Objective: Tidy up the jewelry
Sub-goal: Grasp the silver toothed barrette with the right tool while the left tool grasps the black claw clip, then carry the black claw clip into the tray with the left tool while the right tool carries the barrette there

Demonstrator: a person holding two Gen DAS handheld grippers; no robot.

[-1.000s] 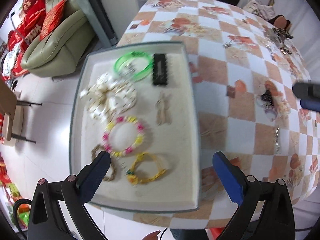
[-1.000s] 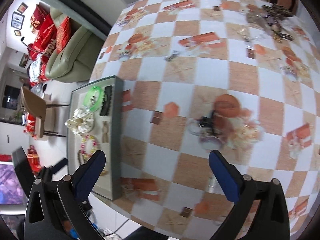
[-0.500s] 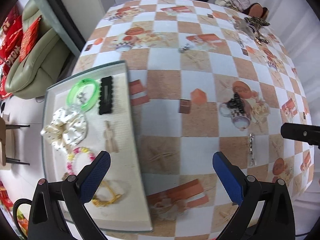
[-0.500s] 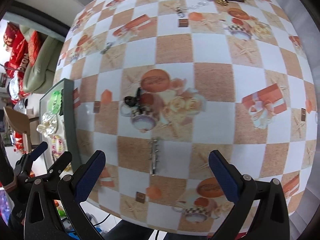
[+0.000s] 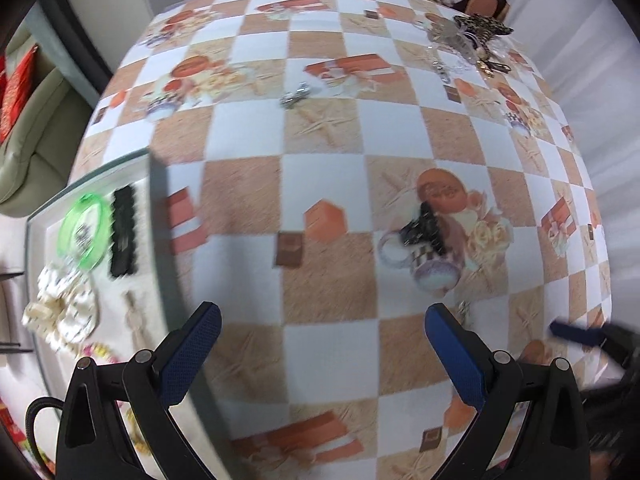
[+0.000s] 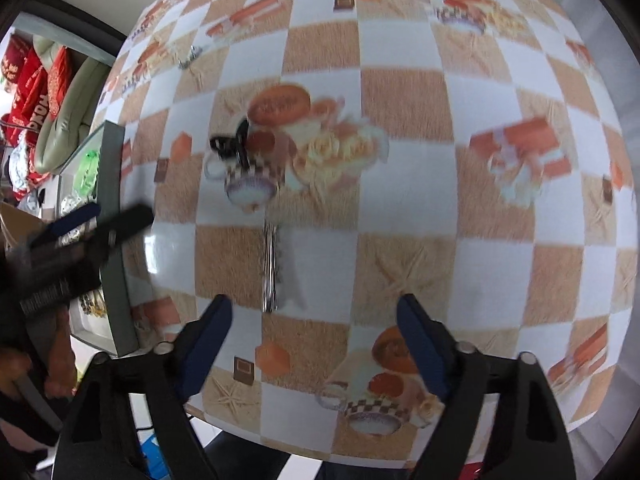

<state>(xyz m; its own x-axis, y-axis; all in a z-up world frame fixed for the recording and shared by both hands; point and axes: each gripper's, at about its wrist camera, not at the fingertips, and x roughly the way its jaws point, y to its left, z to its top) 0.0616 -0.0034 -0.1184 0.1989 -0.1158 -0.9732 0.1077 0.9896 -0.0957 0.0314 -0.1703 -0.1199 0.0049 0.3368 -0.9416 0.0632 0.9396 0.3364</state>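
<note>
A silver bar hair clip (image 6: 270, 268) lies on the checked tablecloth, its near end just ahead of the gap of my right gripper (image 6: 314, 340), closer to the left finger. The right jaws are closing and the pads touch nothing. A black claw clip (image 6: 232, 144) lies beyond the bar clip, also seen as the black claw clip (image 5: 426, 230) in the left wrist view. My left gripper (image 5: 322, 344) hangs open over bare cloth with nothing between its fingers. The grey tray (image 5: 158, 248) at the left holds a green bangle (image 5: 86, 226), a black comb clip (image 5: 123, 236) and a white scrunchie (image 5: 62, 312).
A small silver piece (image 5: 294, 94) lies mid-table, and a heap of jewelry (image 5: 468, 40) sits at the far right corner. The right gripper's blue finger (image 5: 576, 332) shows at the right edge. A green sofa (image 6: 68, 120) with red cushions stands past the table's left side.
Both grippers have swept right across the table, away from the tray. The right gripper has come down over the silver bar clip and its jaws have narrowed.
</note>
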